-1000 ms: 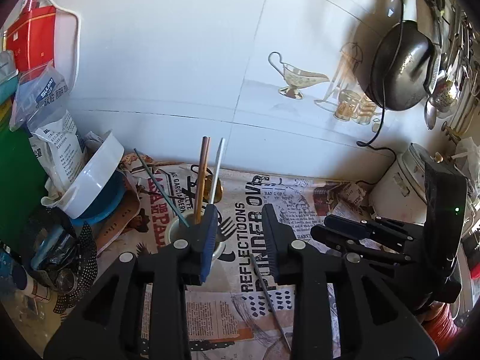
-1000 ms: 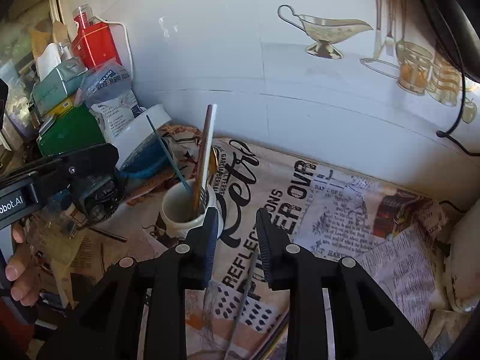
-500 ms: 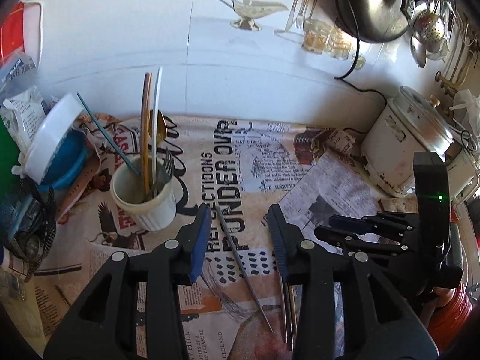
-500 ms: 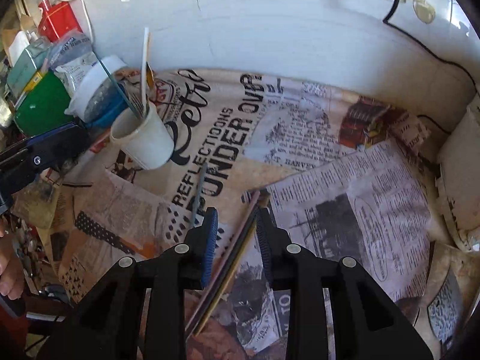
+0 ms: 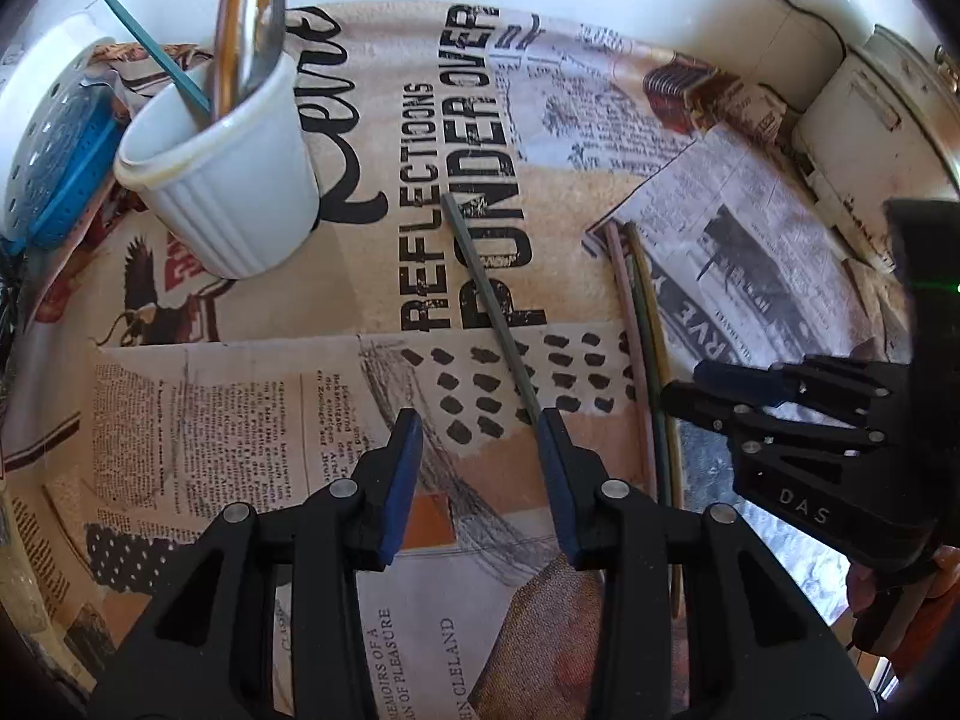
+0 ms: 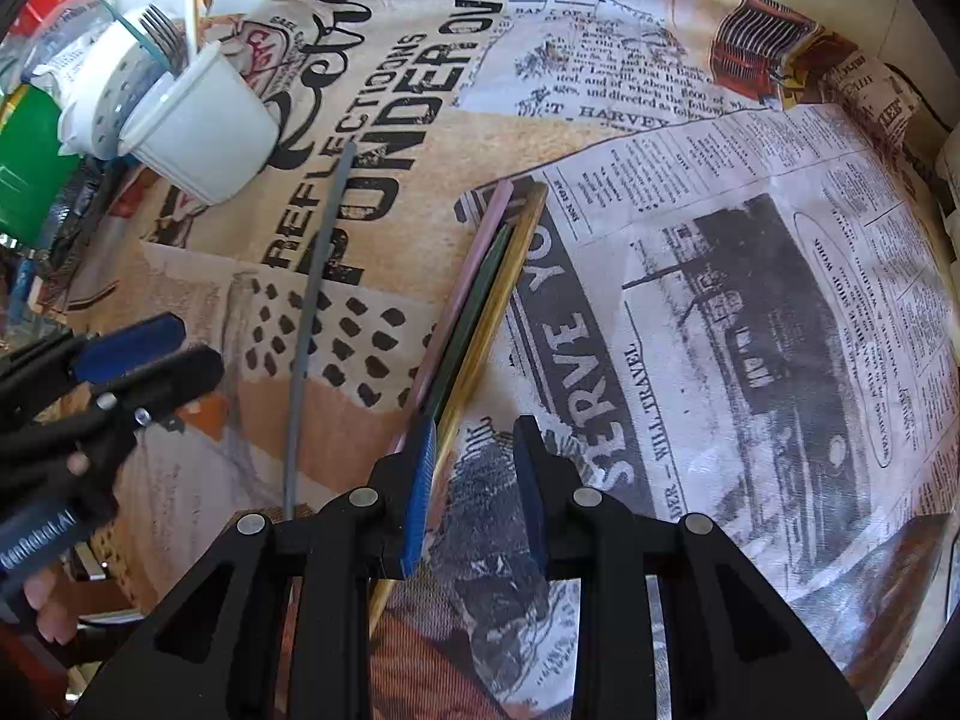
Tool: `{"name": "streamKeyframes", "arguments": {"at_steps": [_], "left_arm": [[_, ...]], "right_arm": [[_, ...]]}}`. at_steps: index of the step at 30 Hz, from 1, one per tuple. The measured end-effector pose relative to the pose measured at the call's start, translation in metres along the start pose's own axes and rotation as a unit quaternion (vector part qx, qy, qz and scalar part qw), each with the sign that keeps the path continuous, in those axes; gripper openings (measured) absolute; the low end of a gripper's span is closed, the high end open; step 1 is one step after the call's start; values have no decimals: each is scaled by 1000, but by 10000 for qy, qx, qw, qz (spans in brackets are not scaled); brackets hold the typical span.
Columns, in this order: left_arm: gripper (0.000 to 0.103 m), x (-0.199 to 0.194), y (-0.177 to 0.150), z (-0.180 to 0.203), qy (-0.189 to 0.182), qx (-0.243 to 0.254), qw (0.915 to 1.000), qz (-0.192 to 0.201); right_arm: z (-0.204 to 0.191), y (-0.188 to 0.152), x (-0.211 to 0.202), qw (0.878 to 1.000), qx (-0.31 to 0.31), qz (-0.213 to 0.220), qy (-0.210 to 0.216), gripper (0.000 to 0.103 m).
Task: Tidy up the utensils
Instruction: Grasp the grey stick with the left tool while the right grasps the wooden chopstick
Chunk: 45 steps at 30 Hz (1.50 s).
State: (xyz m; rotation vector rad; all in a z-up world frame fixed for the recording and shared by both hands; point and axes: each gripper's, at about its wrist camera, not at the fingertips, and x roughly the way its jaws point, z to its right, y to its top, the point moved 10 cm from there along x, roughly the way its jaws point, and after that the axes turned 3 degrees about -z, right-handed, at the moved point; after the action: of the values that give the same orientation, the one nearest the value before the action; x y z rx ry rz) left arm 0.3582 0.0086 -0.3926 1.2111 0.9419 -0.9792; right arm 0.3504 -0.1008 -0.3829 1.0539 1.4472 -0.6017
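A white ribbed cup (image 5: 228,180) holds several utensils and stands at the left; it also shows in the right wrist view (image 6: 201,126). A grey chopstick (image 5: 489,306) lies loose on the newspaper-print cloth, its near end by my open left gripper (image 5: 477,426). It also shows in the right wrist view (image 6: 312,300). A pink, a green and a yellow stick (image 6: 480,294) lie side by side. My open right gripper (image 6: 474,438) is low over their near ends, its left finger touching or just above them.
A white and blue strainer bowl (image 5: 48,138) sits left of the cup. A white appliance (image 5: 870,120) stands at the right against the tiled wall. A green container (image 6: 24,162) is at the far left.
Both grippers have dropped low and moved forward toward the cloth. The left one has come down by the grey chopstick, the right one by the three coloured sticks.
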Motion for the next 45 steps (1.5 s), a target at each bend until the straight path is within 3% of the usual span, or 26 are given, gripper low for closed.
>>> {"name": "streamKeyframes", "arguments": {"at_steps": [5, 9, 16, 18, 23, 27, 30, 37, 42, 45], "left_arm": [[38, 16, 3, 3, 28, 74, 9999, -121], [31, 24, 10, 5, 0, 127, 9998, -121], [23, 36, 26, 10, -58, 149, 9999, -43], [19, 38, 31, 13, -187, 109, 9998, -27], [10, 43, 33, 35, -849, 130, 9960, -258], [5, 45, 26, 62, -1089, 431, 9922, -427], [5, 45, 26, 75, -986, 719, 9916, -433], [5, 53, 48, 76, -844, 709, 9929, -454], [5, 61, 64, 87, -1036, 728, 9903, -572], [5, 67, 74, 93, -1256, 611, 9878, -694]], "right_arm": [[3, 5, 2, 9998, 26, 108, -178, 24], [8, 1, 3, 9997, 84, 131, -193, 24], [6, 12, 3, 9972, -181, 222, -694, 17], [12, 12, 2, 9974, -115, 201, -686, 10], [40, 5, -6, 9985, 239, 158, -470, 6], [66, -1, -12, 9963, 348, 152, -773, 7], [75, -2, -13, 9973, 497, 85, -531, 7], [77, 10, -11, 9982, 480, 17, -348, 12], [68, 21, -5, 9991, 392, -34, -160, 16], [65, 22, -6, 9995, 252, -28, -190, 12]]}}
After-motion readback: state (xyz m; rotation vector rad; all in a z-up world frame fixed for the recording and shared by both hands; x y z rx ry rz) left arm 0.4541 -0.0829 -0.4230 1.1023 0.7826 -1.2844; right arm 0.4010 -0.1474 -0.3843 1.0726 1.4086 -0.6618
